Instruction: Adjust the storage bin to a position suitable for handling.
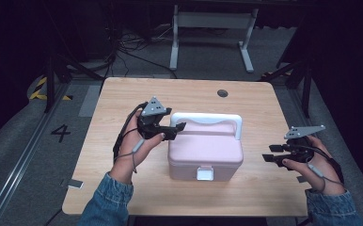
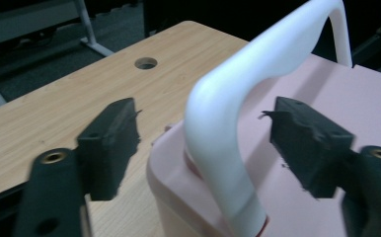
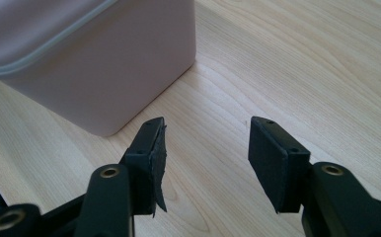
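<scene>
High view: pink box [image 1: 205, 153], lidded, mid-table, white latch [image 1: 204, 173] on its near face, white handle [image 1: 208, 119] raised over the lid. Rigid moulded plastic, smooth; probably light unless filled. Best hold judged to be the handle's bend, or the flat side walls. Left gripper [image 1: 174, 129] at the box's left end, jaws open astride the handle, apart from it. Right gripper [image 1: 274, 156] right of the box, jaws open, empty, over the table [image 1: 123, 99].
</scene>
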Action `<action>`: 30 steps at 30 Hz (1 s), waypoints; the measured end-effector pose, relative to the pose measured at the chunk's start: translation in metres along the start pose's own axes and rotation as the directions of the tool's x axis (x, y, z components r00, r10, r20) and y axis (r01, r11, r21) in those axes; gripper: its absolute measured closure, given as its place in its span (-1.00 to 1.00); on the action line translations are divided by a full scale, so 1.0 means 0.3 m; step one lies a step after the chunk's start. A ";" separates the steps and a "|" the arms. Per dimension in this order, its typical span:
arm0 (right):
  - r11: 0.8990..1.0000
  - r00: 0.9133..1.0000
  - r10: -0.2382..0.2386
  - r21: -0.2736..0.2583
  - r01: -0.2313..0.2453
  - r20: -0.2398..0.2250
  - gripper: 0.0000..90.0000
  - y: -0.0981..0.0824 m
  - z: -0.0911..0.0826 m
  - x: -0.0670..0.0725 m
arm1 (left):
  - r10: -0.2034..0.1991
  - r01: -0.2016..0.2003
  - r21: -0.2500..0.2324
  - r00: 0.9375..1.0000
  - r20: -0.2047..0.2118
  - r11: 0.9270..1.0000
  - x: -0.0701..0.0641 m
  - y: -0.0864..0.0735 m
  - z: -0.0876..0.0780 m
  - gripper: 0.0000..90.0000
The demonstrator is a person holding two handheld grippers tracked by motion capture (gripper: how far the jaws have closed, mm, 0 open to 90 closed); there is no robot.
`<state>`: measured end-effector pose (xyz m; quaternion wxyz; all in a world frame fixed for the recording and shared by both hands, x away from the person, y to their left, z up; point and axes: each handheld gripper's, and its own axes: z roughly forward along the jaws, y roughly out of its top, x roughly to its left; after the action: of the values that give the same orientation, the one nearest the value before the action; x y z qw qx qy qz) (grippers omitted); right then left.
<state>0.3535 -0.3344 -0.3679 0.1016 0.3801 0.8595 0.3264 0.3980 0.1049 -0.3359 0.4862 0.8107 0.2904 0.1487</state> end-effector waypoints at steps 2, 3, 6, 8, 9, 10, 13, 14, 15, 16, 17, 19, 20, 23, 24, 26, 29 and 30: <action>1.000 1.000 -0.001 -0.002 0.001 0.000 0.11 0.001 0.000 0.001 | 0.000 0.000 0.031 1.000 0.000 1.000 -0.012 0.001 0.013 -0.19; 1.000 1.000 -0.002 -0.002 0.002 0.000 0.11 0.001 0.000 0.002 | 0.008 -0.008 0.040 1.000 -0.006 0.999 -0.016 0.001 0.019 -0.17; 1.000 1.000 -0.005 -0.003 0.005 0.000 0.11 0.001 0.001 0.002 | 0.032 -0.032 0.049 0.999 -0.010 0.998 -0.025 0.005 0.033 -0.01; 1.000 1.000 -0.004 -0.004 0.004 0.001 0.11 0.001 0.000 0.001 | 0.046 -0.045 0.044 0.999 -0.015 0.998 -0.032 0.009 0.034 0.10; 1.000 1.000 -0.005 -0.004 0.005 0.001 0.11 0.001 0.001 0.000 | 0.049 -0.048 0.040 0.999 -0.024 0.998 -0.038 0.011 0.032 0.12; 1.000 1.000 -0.004 -0.004 0.004 0.001 0.11 0.001 0.001 -0.001 | 0.054 -0.053 0.028 0.998 -0.025 0.998 -0.042 0.014 0.026 0.15; 1.000 1.000 -0.003 -0.005 0.003 0.002 0.11 0.001 0.001 -0.003 | 0.046 -0.046 -0.010 0.999 0.012 0.999 -0.055 0.028 0.000 0.31; 1.000 1.000 -0.001 -0.006 0.001 0.000 0.11 0.001 0.000 -0.003 | 0.056 -0.056 0.001 0.998 0.007 0.998 -0.068 0.033 -0.005 0.34; 1.000 1.000 0.002 -0.007 -0.002 -0.002 0.11 0.001 -0.001 -0.002 | 0.072 -0.072 0.002 0.997 0.001 0.997 -0.075 0.035 -0.006 0.35; 1.000 1.000 0.000 -0.008 0.000 0.001 0.11 0.001 -0.001 -0.002 | 0.082 -0.082 0.012 0.997 -0.001 0.997 -0.084 0.037 -0.008 0.38; 1.000 1.000 0.001 -0.010 -0.001 -0.001 0.10 0.001 -0.002 -0.001 | 0.099 -0.099 0.015 0.995 -0.009 0.995 -0.090 0.040 -0.010 0.38; 1.000 1.000 0.000 -0.012 0.000 0.000 0.10 0.001 -0.003 0.000 | 0.109 -0.109 0.024 0.994 -0.020 0.994 -0.098 0.044 -0.013 0.39; 1.000 1.000 0.001 -0.012 -0.001 0.000 0.10 0.001 -0.004 0.000 | 0.123 -0.123 0.031 0.992 -0.020 0.992 -0.098 0.047 -0.015 0.40; 1.000 1.000 0.001 -0.015 0.000 0.001 0.10 0.001 -0.005 -0.001 | 0.127 -0.126 0.033 0.992 -0.023 0.991 -0.098 0.050 -0.018 0.42; 1.000 1.000 0.001 -0.015 -0.001 0.003 0.10 0.001 -0.006 -0.002 | 0.119 -0.118 0.027 0.993 -0.023 0.993 -0.100 0.051 -0.018 0.42; 1.000 1.000 0.002 -0.017 -0.002 0.001 0.10 0.001 -0.008 -0.003 | 0.126 -0.126 0.026 0.992 -0.026 0.992 -0.098 0.060 -0.020 0.43; 1.000 1.000 0.002 -0.021 -0.002 0.005 0.10 0.001 -0.011 -0.006 | 0.125 -0.124 0.022 0.992 -0.028 0.992 -0.093 0.076 -0.024 0.43; 1.000 1.000 0.003 -0.022 -0.003 0.006 0.10 0.000 -0.012 -0.006 | 0.125 -0.125 0.026 0.992 -0.026 0.992 -0.088 0.082 -0.026 0.44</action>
<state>0.3534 -0.3374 -0.3653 0.1079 0.3811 0.8550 0.3347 0.3812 0.0851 -0.3095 0.4621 0.8310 0.2474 0.1862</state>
